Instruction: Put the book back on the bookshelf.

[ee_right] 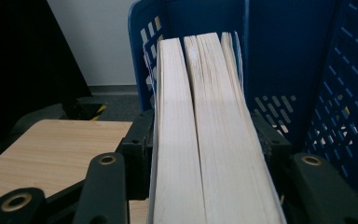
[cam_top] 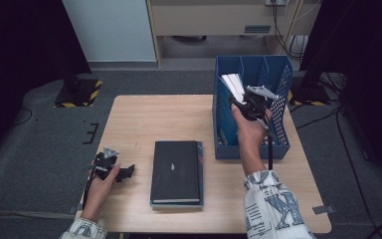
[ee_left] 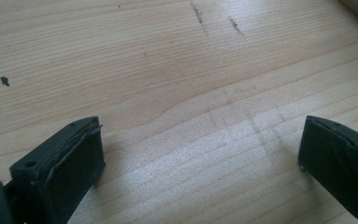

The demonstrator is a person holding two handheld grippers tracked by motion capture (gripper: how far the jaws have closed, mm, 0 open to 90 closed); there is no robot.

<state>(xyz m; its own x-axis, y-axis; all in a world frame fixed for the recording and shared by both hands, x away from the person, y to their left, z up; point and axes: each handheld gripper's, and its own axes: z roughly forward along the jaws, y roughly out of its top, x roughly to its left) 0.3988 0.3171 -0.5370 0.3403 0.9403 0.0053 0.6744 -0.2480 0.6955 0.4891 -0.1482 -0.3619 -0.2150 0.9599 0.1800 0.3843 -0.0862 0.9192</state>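
The thick white-paged book [ee_right: 205, 140] stands page-edges up in the left slot of the blue perforated plastic file rack [cam_top: 278, 127], leaning toward the rack's left wall. The right gripper [cam_top: 246, 102] straddles the book, one jaw on each cover; whether the pads press or have let go I cannot tell. The book looks heavy and stiff across its block, though the smooth covers could slip and the pages fan, so take it across both covers near the middle. Left of the rack, a black hardcover book [cam_top: 176, 172] lies flat on the pale wooden table [cam_top: 139, 119]. Farther left, the left gripper [ee_left: 200, 158] rests with jaws apart, holding nothing.
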